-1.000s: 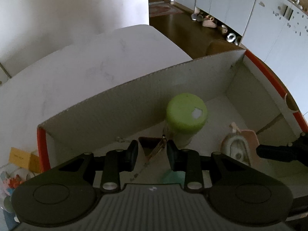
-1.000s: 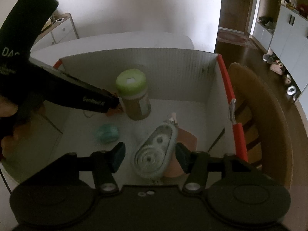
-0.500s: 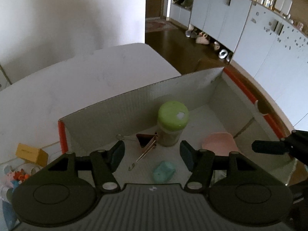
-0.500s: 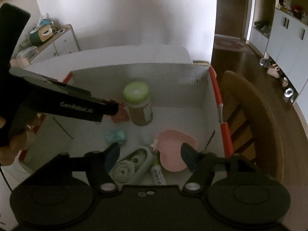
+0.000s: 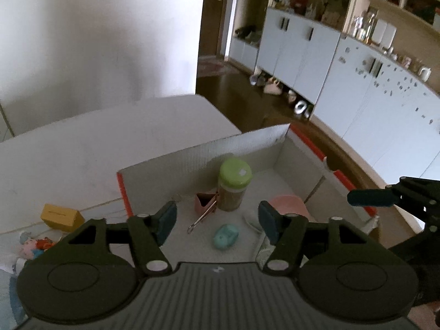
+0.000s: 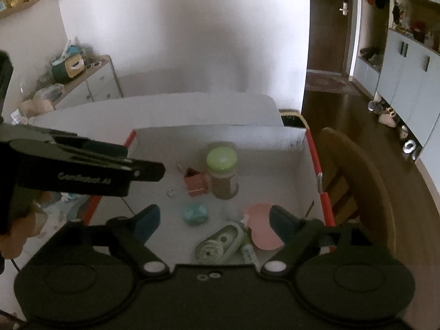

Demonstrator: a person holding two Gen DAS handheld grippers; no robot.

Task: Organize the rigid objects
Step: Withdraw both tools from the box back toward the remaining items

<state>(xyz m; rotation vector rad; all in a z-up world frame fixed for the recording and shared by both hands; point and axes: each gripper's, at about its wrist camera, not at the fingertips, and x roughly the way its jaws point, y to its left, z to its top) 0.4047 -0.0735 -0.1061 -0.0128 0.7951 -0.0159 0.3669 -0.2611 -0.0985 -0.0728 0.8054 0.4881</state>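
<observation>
While I hold both tongs above the near edge of a white box [image 5: 209, 148] with orange rims, nothing is gripped in either one. The left tongs [image 5: 215, 218] have their jaws spread wide apart and empty; the right tongs [image 6: 211, 221] are likewise wide apart and empty.

The box sits on a white tabletop [image 5: 96, 143], and everything I am sorting lies on its floor, below and beyond the tongs. Toward the far wall stands an upright jar with a green lid [image 5: 234, 184]. Just left of it, touching or nearly touching, is a pink binder clip [image 5: 205, 202] with its wire handles pointing toward me. Nearer, a small teal object [image 5: 226, 236] lies flat, seen between the left tongs' fingers though well below them. To the right, a pink heart-shaped dish [image 6: 261, 227] rests near the right wall, partly hidden behind the right tongs' right finger. Beside it on the near left lies a pale green correction-tape dispenser [image 6: 218, 244], and a small tube [image 6: 249, 253] lies between the two; from the right wrist view the dispenser appears between the fingers, but lower, on the box floor.

Outside the box, on the left, a yellow block [image 5: 62, 217] rests on the tabletop. A wooden chair [image 6: 354, 181] stands right of the box.
</observation>
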